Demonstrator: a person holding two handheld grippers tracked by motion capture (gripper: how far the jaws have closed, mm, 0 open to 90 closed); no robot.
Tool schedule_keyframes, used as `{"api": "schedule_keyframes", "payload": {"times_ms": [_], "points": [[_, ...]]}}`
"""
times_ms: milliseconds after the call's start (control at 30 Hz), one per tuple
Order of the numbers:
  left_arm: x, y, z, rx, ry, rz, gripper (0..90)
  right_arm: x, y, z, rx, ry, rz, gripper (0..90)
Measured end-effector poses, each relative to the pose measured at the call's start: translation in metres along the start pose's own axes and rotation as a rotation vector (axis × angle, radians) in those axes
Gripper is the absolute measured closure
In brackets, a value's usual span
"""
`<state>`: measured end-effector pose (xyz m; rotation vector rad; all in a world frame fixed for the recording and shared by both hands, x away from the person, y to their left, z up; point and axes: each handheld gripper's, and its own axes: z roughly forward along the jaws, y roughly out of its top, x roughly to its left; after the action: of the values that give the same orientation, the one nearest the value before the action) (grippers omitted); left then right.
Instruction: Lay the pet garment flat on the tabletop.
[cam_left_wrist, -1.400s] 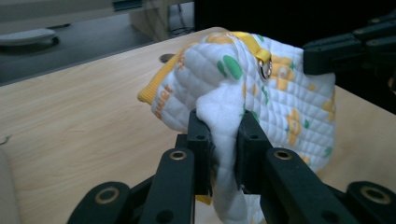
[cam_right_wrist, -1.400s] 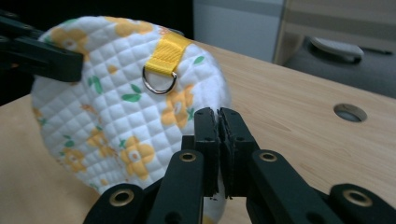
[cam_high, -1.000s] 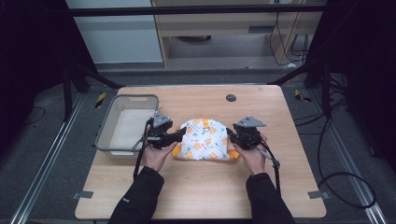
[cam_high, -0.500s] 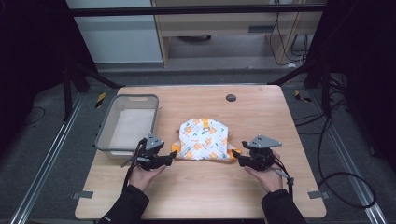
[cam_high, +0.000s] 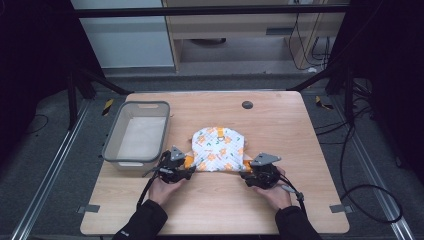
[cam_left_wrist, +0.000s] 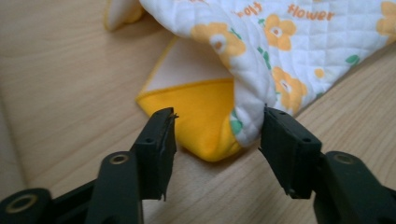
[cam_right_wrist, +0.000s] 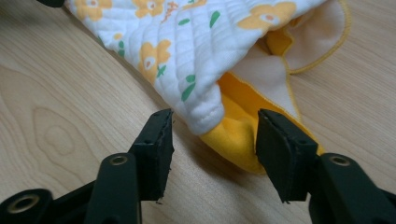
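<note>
A folded quilted white cloth with orange flowers and yellow trim (cam_high: 218, 147) lies in the middle of the wooden table. My left gripper (cam_high: 181, 169) is at its near left corner, open, with the yellow corner (cam_left_wrist: 205, 123) lying between the jaws. My right gripper (cam_high: 255, 174) is at the near right corner, also open, its jaws on either side of the white and yellow corner (cam_right_wrist: 224, 123). Neither pair of jaws presses the fabric.
A grey wire basket with a white liner (cam_high: 112, 145) stands at the left of the table (cam_high: 300, 150), close to my left gripper. A dark round hole (cam_high: 246, 105) sits in the far part of the tabletop. Cables trail from both grippers.
Both grippers have drawn back toward the table's near edge, from the cloth's sides to its near corners. The cloth's near edge now lies stretched out between them.
</note>
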<state>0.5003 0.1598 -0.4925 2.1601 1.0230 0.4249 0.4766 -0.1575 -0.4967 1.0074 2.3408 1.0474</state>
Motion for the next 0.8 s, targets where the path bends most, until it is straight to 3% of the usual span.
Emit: {"api": "schedule_keyframes", "payload": {"times_ms": [233, 333, 500, 567, 633, 667, 700, 800], "points": [[-0.005, 0.001, -0.002, 0.000, -0.035, -0.003, 76.9, 0.000, 0.003, 0.002, 0.036, 0.005, -0.029, 80.0], [-0.007, 0.004, -0.009, -0.016, -0.054, 0.001, 81.3, 0.005, 0.008, -0.004, 0.030, 0.019, -0.043, 81.6], [-0.008, 0.012, -0.031, -0.085, -0.084, -0.019, 81.9, 0.008, 0.018, -0.027, -0.061, 0.058, -0.029, 81.6], [-0.008, 0.015, -0.051, -0.130, -0.115, -0.037, 81.8, 0.009, 0.021, -0.039, -0.089, 0.075, -0.015, 81.4], [-0.009, 0.016, -0.057, -0.123, -0.124, -0.037, 81.7, 0.009, 0.023, -0.045, -0.101, 0.088, -0.005, 81.3], [-0.012, 0.015, -0.069, -0.140, -0.146, -0.039, 81.6, 0.010, 0.025, -0.057, -0.118, 0.118, 0.011, 81.1], [-0.012, 0.015, -0.069, -0.140, -0.146, -0.039, 81.5, 0.010, 0.025, -0.057, -0.118, 0.118, 0.011, 81.1], [-0.023, 0.009, -0.088, -0.129, -0.179, -0.041, 81.1, 0.017, 0.026, -0.079, -0.136, 0.178, 0.042, 81.1]]}}
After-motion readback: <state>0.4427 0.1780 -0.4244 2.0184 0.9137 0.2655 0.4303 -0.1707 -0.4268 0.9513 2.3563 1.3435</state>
